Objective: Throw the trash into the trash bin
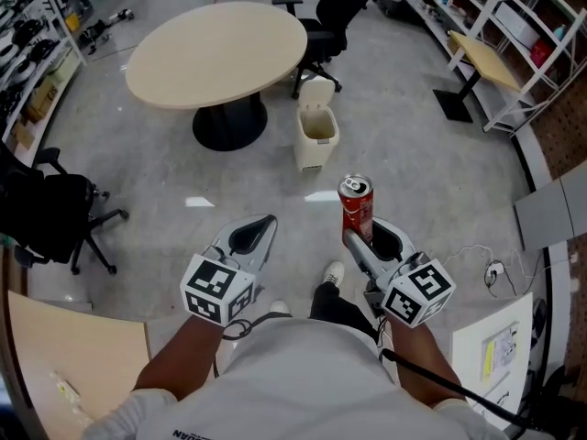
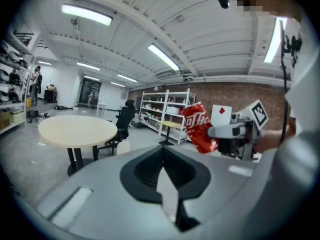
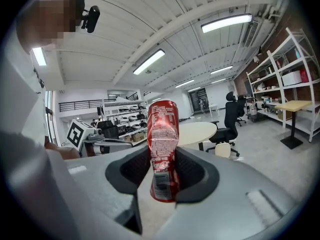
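A red soda can (image 1: 356,210) stands upright between the jaws of my right gripper (image 1: 356,236), which is shut on it. In the right gripper view the can (image 3: 162,151) fills the middle, held at its lower half. My left gripper (image 1: 268,222) is level with the right one, to its left, shut and empty; its jaws meet in a thin line (image 2: 162,151). From the left gripper view the can (image 2: 200,126) shows tilted at the right. A cream trash bin (image 1: 316,136) with an open top stands on the floor ahead, beside the round table, well away from both grippers.
A round beige table (image 1: 217,53) on a black base stands behind the bin. Black office chairs are at the left (image 1: 55,214) and at the back (image 1: 335,16). Shelving and a small desk (image 1: 483,62) line the right wall. A cable (image 1: 477,255) lies on the floor.
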{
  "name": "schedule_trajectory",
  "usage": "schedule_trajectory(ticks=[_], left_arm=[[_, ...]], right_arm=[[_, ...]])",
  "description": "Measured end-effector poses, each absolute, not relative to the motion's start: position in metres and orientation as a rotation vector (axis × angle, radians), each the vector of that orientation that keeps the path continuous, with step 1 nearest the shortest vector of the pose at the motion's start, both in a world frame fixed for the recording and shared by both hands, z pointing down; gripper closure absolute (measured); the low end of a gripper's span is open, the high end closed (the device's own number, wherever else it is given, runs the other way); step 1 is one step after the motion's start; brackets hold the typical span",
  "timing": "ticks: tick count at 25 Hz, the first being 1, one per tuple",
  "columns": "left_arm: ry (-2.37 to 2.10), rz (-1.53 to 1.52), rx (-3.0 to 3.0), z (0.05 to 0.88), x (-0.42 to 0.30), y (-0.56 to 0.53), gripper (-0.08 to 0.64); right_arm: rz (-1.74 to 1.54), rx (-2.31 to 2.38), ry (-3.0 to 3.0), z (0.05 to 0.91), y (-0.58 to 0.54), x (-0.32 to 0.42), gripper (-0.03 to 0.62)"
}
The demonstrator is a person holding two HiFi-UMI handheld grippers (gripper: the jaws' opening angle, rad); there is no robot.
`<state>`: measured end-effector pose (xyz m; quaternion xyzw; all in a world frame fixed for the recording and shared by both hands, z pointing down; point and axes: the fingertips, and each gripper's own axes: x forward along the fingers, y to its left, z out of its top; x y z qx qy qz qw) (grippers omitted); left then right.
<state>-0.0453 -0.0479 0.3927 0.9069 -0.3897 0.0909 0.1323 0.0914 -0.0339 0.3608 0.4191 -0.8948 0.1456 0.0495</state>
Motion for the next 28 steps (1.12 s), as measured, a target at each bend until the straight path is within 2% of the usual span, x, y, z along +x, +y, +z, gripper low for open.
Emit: schedule_trajectory(ticks=[11,28], left_arm=[[-1.165,0.296,2.597,0.399,-0.03,-0.087,0.552],[-1.165,0.338,2.578,0.402,0.043,-0.178,0.552]], right_arm=[[0.49,1.24,-2.755,0.37,-0.079,0.106,0.443],[0.57,1.219,-2.771,0.386,-0.171,0.169,0.445]])
